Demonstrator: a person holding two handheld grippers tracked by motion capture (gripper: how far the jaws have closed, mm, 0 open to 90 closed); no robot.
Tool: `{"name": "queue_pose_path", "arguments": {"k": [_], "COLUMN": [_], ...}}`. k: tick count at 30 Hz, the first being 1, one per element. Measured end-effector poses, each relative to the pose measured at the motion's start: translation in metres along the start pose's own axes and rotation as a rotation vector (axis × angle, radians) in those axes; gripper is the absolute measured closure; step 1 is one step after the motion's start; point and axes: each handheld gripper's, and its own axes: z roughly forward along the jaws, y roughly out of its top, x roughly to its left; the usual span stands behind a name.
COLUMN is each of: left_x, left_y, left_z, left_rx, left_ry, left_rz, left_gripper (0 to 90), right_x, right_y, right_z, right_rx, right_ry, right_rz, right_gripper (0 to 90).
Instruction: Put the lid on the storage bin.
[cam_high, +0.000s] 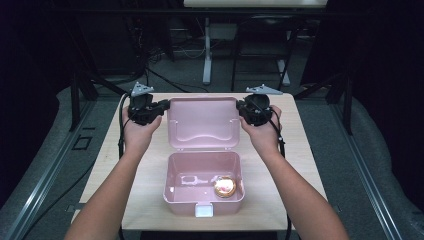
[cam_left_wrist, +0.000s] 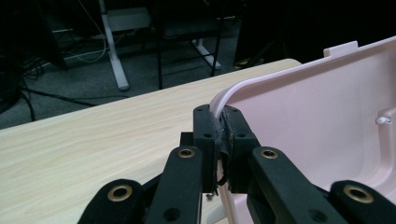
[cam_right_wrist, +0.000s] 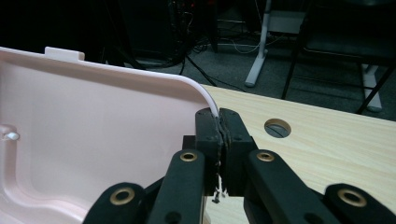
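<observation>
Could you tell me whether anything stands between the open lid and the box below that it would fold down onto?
Nothing visible does. The left gripper and right gripper each pinch a side edge of the lid. The box holds just a round golden thing, low on its floor, under the rim.

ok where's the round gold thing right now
In the high view the round gold thing lies inside the open pink box, toward its right front corner, just behind the box's front latch.
</observation>
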Motion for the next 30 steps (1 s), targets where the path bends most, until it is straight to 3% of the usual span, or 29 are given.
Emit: {"name": "queue_pose_path", "arguments": {"k": [16, 30], "left_x": [-0.009, -0.012], "left_y": [0.006, 0.005], "left_z": [-0.004, -0.015], "left_rx": [-0.025, -0.038], "left_ry": [-0.012, -0.033], "left_rz": [0.042, 0.045], "left_gripper": [85.6, 84.9], "right_x": [-0.004, -0.001], "right_y": [0.001, 0.000], "right_z": [-0.015, -0.024], "right_rx": [-0.024, -0.038], "right_ry": [-0.003, 0.002], "right_rz": [-0.012, -0.020], "right_gripper": [87.2, 85.2]}}
